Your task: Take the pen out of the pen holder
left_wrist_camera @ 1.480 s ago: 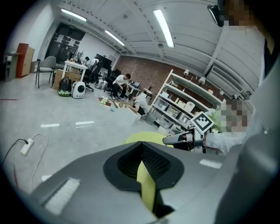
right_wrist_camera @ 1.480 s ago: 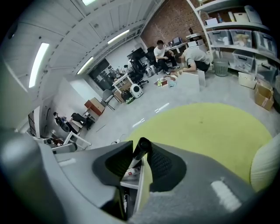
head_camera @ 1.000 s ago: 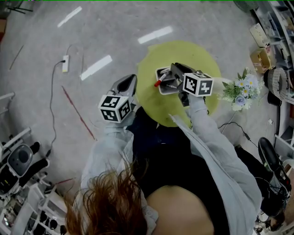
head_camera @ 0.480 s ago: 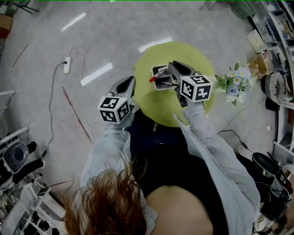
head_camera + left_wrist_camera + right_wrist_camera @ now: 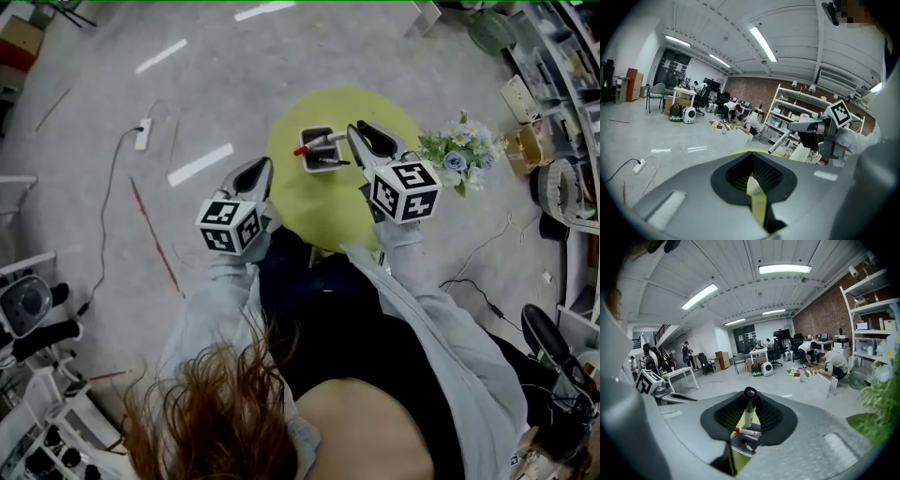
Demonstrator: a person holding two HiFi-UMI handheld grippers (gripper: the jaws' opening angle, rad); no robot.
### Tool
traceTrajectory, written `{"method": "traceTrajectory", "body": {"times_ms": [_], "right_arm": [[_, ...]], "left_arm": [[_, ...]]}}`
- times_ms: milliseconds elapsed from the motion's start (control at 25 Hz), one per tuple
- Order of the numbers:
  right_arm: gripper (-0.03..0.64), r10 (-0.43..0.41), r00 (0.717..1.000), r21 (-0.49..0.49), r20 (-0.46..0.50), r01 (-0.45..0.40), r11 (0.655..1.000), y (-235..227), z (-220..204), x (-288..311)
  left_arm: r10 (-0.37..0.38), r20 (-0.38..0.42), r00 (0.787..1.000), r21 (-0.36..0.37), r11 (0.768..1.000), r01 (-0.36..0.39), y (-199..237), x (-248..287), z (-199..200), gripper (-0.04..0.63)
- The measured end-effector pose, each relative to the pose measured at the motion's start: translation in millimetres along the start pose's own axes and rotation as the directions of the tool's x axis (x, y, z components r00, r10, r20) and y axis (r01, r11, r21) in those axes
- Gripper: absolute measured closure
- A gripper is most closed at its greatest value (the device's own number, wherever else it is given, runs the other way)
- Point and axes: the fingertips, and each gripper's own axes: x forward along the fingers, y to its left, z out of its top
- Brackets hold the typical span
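A grey pen holder (image 5: 319, 150) stands on the round yellow-green table (image 5: 309, 202), with a red-capped marker (image 5: 312, 144) leaning out of it to the left. My right gripper (image 5: 362, 133) hovers just right of the holder, shut on a white pen (image 5: 749, 411) with a black end that stands upright between its jaws. Under that pen, the holder (image 5: 743, 441) shows the red-capped marker (image 5: 747, 431) and a dark pen. In the left gripper view the held pen (image 5: 780, 141) slants down from the right gripper. My left gripper (image 5: 262, 166) hangs off the table's left edge, shut and empty.
A bunch of artificial flowers (image 5: 455, 152) stands at the table's right edge, close to my right gripper. A power strip (image 5: 142, 133) with its cable lies on the floor far left. Shelves and clutter line the right side of the room.
My right gripper has risen with the white pen, off the holder and to its right. The left gripper has drifted slightly and stays shut.
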Motion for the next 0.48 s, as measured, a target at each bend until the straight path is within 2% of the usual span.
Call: {"method": "traceTrajectory", "body": {"times_ms": [480], "right_arm": [[0.541, -0.029, 0.986, -0.156, 0.164, 0.055, 0.986, 14.4, 25.5, -95.8]], "left_arm": [[0.055, 0.079, 0.995, 0.099, 0.993, -0.063, -55.7, -47.4, 6.3, 0.581]]}}
